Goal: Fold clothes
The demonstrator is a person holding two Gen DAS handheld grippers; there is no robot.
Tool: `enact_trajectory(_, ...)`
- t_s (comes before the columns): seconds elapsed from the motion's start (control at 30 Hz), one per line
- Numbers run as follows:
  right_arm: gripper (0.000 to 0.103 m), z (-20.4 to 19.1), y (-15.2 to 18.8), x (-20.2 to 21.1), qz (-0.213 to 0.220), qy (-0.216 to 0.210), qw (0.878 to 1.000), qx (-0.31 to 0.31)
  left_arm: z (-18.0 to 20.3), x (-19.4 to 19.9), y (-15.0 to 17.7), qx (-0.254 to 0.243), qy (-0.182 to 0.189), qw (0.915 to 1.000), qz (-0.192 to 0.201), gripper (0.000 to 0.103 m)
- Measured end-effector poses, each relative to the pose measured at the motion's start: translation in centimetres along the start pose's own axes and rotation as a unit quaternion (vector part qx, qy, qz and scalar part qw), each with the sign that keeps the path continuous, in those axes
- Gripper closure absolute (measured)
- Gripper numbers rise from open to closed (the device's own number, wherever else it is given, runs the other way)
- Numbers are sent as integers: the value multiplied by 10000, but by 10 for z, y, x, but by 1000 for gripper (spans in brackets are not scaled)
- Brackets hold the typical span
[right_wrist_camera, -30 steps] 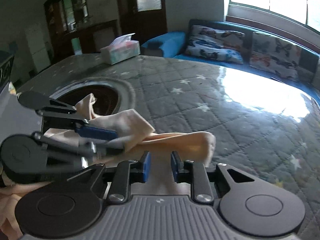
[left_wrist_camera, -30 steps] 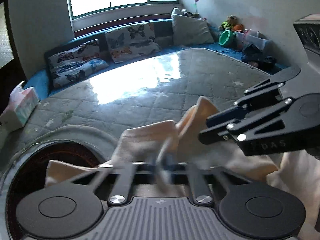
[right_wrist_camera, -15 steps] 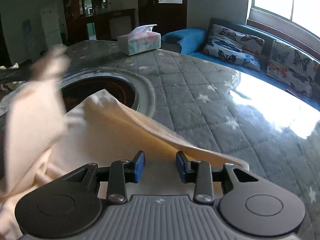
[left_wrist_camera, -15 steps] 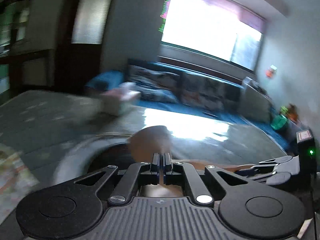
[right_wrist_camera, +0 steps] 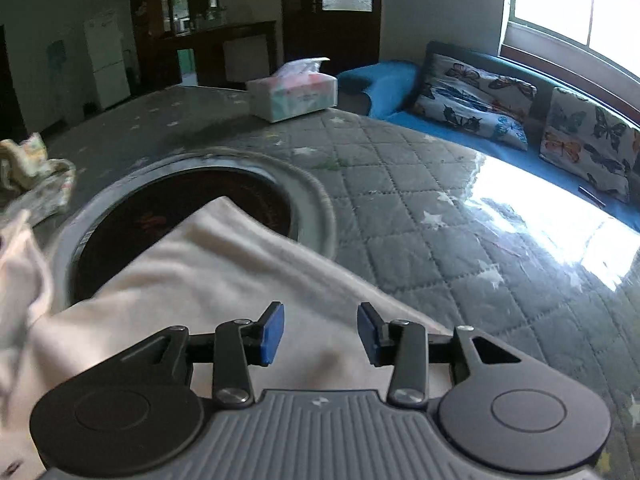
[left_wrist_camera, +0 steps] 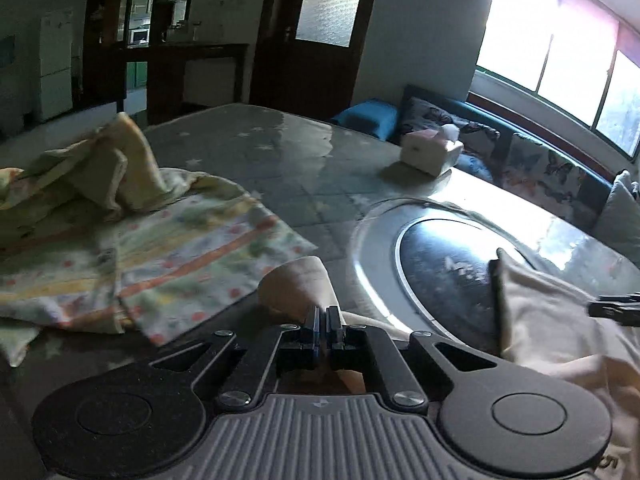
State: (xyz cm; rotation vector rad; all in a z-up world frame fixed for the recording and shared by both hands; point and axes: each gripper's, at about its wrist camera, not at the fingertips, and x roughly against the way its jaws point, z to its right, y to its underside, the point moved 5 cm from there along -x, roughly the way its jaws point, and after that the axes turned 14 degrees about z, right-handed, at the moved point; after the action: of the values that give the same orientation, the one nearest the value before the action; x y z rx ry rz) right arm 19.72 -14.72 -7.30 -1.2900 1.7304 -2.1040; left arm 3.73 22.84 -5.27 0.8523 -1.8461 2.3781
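Cream garment (right_wrist_camera: 208, 280): we spread it over the table's round inset (right_wrist_camera: 256, 188) | left gripper (left_wrist_camera: 327, 320): pinched on its corner, swung leftward since a second ago | right gripper (right_wrist_camera: 320, 334): fingers now apart, released | we judge: flattening before folding.

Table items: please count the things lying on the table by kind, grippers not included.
Cream garment: 1
Patterned cloths: 1 heap, separate pieces cannot be told
Tissue box: 1
Total: 3
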Motion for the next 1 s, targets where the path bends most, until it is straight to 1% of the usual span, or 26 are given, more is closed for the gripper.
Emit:
enact_trajectory(0.1, 62, -14, 10, 35, -33, -176, 9997, 149, -9, 1, 0, -82, -80, 9999, -27, 100)
enact_trajectory(0.23, 61, -38, 32, 75, -181, -438, 9982, 371, -20, 2, 4, -240, -192, 9995, -76, 100)
enact_trajectory(0.37, 60, -63, 55, 108, -360, -705, 9958, 457, -32, 5, 6, -424, -447, 9979, -183, 99)
enact_trajectory(0.47, 60, -84, 69, 133, -421, -882, 9934, 603, -33, 16, 4, -487, -339, 9981, -179, 98)
enact_trajectory(0.53, 60, -94, 71, 149, -358, -989, 9928, 580, -20, 29, 0, -611, 3, 9981, -85, 97)
enact_trajectory(0.63, 60, -106, 70, 161, -226, -1123, 9922, 491, 17, 50, 1, -752, 855, 9935, -56, 95)
enact_trajectory(0.67, 60, -111, 69, 164, -179, -1171, 9919, 463, 33, 56, 5, -831, 1216, 9890, -93, 92)
enact_trajectory(0.73, 61, -118, 71, 162, -169, -1190, 9919, 413, 66, 71, 12, -993, 1918, 9763, -146, 88)
enact_trajectory(0.77, 61, -122, 73, 161, -181, -1172, 9921, 420, 85, 78, 19, -1066, 2324, 9666, -199, 82)
enact_trajectory(0.8, 61, -124, 74, 159, -190, -1153, 9922, 424, 99, 83, 24, -1128, 2613, 9583, -264, 73)
enact_trajectory(0.83, 61, -128, 77, 156, -192, -1110, 9927, 428, 114, 88, 30, -1225, 2838, 9505, -307, 68)
enact_trajectory(0.87, 61, -131, 79, 156, -194, -1093, 9928, 453, 127, 92, 36, -1363, 3013, 9431, -333, 62)
enact_trajectory(0.93, 62, -136, 83, 154, -188, -1055, 9927, 550, 137, 90, 44, -1586, 3124, 9358, -378, 61)
enact_trajectory(1.0, 63, -138, 87, 152, -244, -918, 9934, 648, 147, 89, 53, -1808, 3233, 9279, -423, 61)
